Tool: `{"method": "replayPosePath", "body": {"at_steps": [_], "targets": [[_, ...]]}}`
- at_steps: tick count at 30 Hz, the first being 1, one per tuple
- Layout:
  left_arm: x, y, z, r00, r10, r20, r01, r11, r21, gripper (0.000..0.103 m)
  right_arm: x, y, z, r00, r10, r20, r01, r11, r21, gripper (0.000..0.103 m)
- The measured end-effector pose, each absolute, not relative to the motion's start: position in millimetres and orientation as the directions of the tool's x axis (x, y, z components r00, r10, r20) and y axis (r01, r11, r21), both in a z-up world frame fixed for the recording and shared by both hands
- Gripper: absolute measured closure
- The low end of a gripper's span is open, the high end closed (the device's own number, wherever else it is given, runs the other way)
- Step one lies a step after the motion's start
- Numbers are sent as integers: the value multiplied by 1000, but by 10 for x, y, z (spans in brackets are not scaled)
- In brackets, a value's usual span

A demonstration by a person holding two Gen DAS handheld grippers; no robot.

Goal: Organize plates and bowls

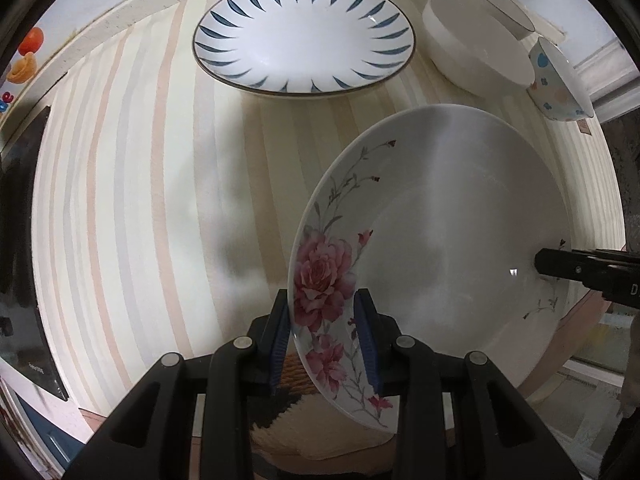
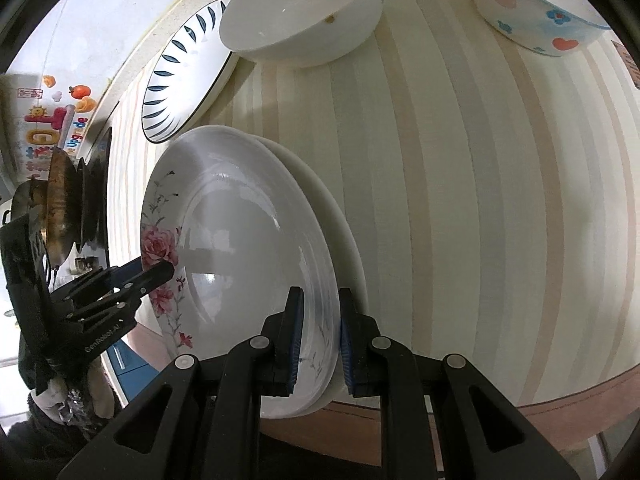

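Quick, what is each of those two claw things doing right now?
Left gripper: closed on the rim of the floral plate.
Right gripper: closed on the opposite rim of the same plate.

Pink-flowered white plate (image 1: 440, 248) tilted above table, near blue-leaf plate (image 1: 304, 36)
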State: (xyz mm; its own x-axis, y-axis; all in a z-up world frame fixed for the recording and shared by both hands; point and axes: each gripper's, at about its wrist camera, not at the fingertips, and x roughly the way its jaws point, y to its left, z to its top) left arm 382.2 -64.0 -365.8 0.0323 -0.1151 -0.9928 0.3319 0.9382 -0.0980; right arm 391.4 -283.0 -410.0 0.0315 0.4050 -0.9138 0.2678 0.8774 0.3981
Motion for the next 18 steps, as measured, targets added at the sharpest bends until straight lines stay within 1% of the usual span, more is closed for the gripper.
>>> {"method": "replayPosePath", "body": {"at_steps": [10,11,12,15,18], "targets": [[3883,-544,-3672,16,-120,-993,315,943,-109,74,3968,-2736,-3949,-49,339,-939,239,917,319,84],[3903,-513,-3648,18,-124,-992,309,945,-112,74,3979,-2738,-3917,-57,323,-945,233,924,302,81],[3925,-474,-3609,21,-130,-991,298,947,-117,74,3995,-2743,-3867,-60,307,-950,224,931,287,81],[4040,-307,-3446,39,-155,-987,244,960,-141,74,4107,-2802,-3669,-45,302,-952,209,935,287,81],[4281,-114,-3238,87,-186,-979,170,971,-169,74,4333,-2801,-3361,22,292,-956,180,940,291,81]]}}
